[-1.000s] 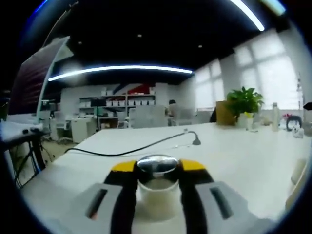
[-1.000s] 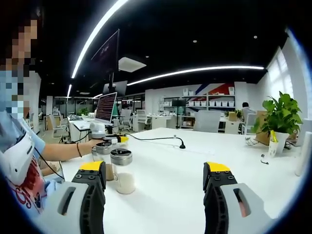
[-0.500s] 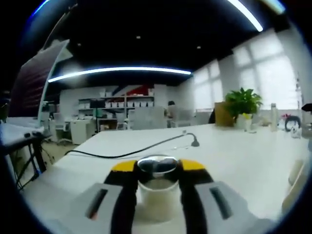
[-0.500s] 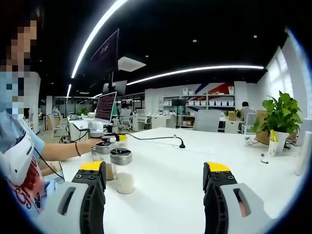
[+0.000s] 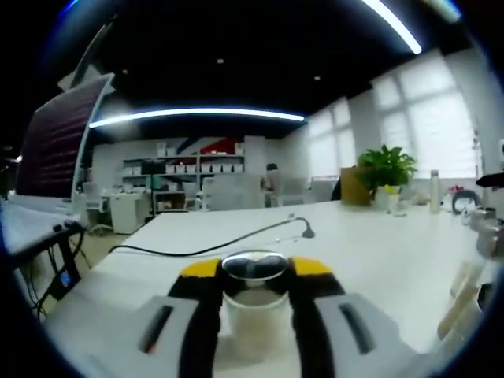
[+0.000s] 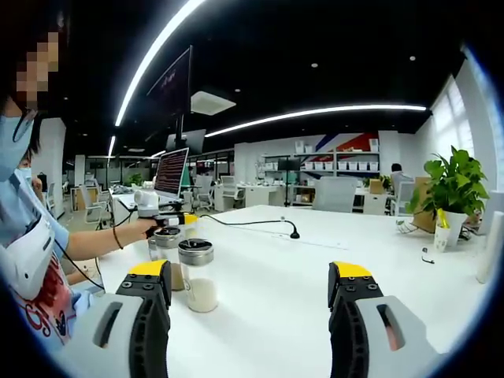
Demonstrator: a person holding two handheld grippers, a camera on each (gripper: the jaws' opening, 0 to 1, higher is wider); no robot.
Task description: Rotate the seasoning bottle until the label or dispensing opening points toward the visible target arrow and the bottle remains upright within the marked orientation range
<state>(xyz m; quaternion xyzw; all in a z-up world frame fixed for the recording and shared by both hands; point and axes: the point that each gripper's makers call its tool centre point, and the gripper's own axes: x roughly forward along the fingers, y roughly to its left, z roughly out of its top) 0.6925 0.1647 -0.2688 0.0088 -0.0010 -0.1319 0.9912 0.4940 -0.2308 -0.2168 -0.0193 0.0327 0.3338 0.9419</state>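
In the left gripper view, my left gripper [image 5: 253, 272] is shut on a seasoning bottle [image 5: 253, 313], a clear jar with a silver lid and pale contents. It stands upright on the white table [image 5: 370, 252]. In the right gripper view, the left gripper [image 6: 175, 227] and a person's hand [image 6: 135, 230] hold that bottle [image 6: 166, 239] at the left. A second silver-lidded bottle [image 6: 196, 277] with white powder stands free just in front of it. My right gripper [image 6: 250, 276] is open over bare table, to the right of both bottles.
A black cable ends in a small puck [image 5: 307, 232] [image 6: 293, 235] mid-table. A potted plant [image 5: 383, 169] [image 6: 453, 189] stands at the far right edge. A monitor [image 6: 171, 172] sits behind the bottles. Small items [image 5: 472, 224] lie at the right.
The left gripper view has swung a little, so the background slid left while the bottle stays in the jaws. In the right gripper view the hand and left gripper shifted slightly left.
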